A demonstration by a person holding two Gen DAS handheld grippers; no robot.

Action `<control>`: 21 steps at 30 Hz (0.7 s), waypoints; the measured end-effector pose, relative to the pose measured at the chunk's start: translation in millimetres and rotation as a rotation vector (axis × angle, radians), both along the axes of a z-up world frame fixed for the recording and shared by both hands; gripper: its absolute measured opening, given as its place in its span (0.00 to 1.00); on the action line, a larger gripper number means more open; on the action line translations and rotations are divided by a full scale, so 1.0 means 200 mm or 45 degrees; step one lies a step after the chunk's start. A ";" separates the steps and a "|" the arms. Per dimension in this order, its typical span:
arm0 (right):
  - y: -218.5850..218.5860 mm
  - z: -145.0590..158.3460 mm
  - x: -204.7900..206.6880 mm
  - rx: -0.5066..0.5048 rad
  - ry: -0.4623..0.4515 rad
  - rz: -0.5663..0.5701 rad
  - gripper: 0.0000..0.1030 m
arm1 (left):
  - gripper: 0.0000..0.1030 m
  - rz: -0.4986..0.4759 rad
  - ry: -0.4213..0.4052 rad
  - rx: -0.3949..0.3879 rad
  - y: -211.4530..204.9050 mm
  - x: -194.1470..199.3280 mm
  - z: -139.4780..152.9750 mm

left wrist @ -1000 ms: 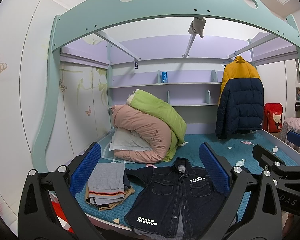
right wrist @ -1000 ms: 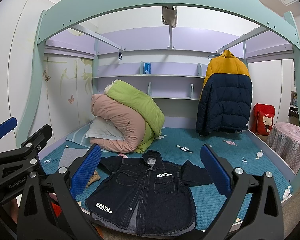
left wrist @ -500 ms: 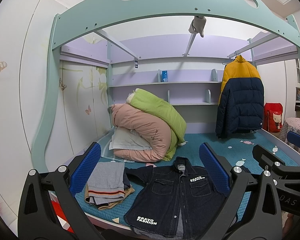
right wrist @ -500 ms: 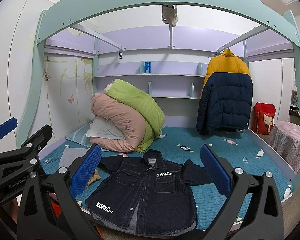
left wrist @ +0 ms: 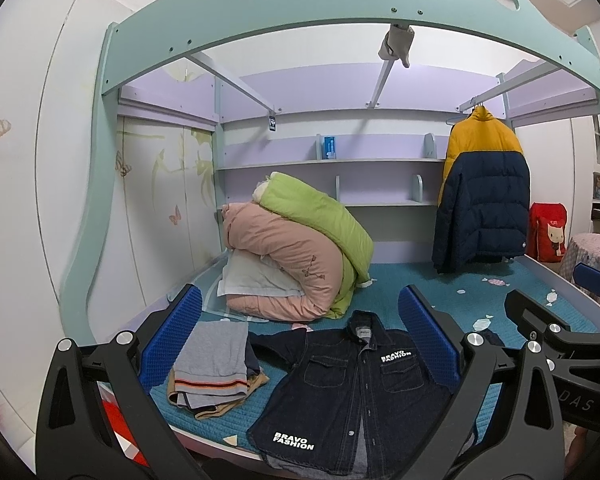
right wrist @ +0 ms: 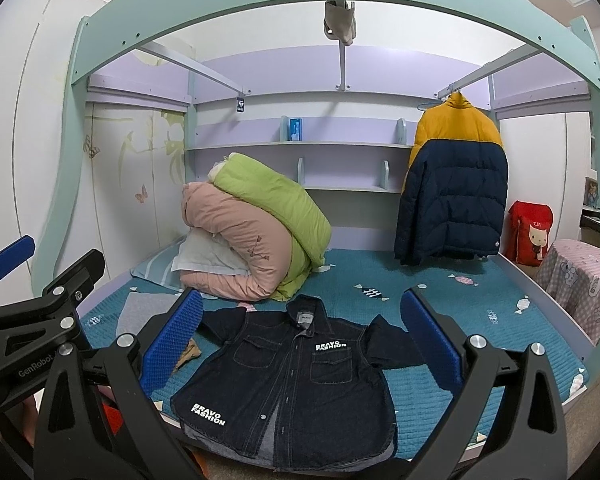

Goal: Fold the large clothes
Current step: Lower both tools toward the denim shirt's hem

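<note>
A dark denim shirt (left wrist: 352, 396) with white "BRAVO FASHION" lettering lies spread flat, front up and buttoned, at the near edge of the teal bed; it also shows in the right wrist view (right wrist: 296, 380). My left gripper (left wrist: 300, 336) is open and empty, held back from the bed above the shirt's left side. My right gripper (right wrist: 300, 336) is open and empty, held back from the bed over the shirt. Each gripper shows at the edge of the other's view.
A pile of folded clothes (left wrist: 214, 364) with a grey top lies left of the shirt. Rolled pink and green quilts (left wrist: 300, 252) sit at the back left. A yellow and navy puffer jacket (left wrist: 482, 196) hangs at the right. The bed frame's arch (left wrist: 340, 4) spans overhead.
</note>
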State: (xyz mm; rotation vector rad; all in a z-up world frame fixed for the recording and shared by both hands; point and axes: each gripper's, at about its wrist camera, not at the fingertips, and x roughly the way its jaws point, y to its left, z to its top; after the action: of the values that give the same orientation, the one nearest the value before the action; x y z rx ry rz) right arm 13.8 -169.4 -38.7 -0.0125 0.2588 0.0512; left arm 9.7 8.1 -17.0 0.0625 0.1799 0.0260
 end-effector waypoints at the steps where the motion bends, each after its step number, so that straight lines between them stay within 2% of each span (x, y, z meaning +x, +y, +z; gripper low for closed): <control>1: 0.00 -0.01 0.03 0.000 0.005 -0.001 0.93 | 0.96 0.001 0.007 0.000 -0.01 0.02 -0.01; 8: 0.00 -0.09 0.18 0.006 0.074 0.003 0.93 | 0.96 0.007 0.086 0.008 -0.03 0.19 -0.09; 12: 0.00 -0.19 0.34 0.014 0.150 0.002 0.93 | 0.96 0.004 0.168 0.014 -0.05 0.36 -0.18; 16: -0.01 -0.32 0.52 0.027 0.249 -0.001 0.93 | 0.96 -0.005 0.286 0.028 -0.06 0.57 -0.32; 21: -0.01 -0.59 0.80 0.045 0.431 -0.002 0.93 | 0.96 0.000 0.455 0.040 -0.05 0.86 -0.59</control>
State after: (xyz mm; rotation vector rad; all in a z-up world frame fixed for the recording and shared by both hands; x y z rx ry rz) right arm 174.3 -171.1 -157.1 0.0320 0.5963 0.0565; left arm 182.5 -1.8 -135.4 0.0986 0.5367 0.0175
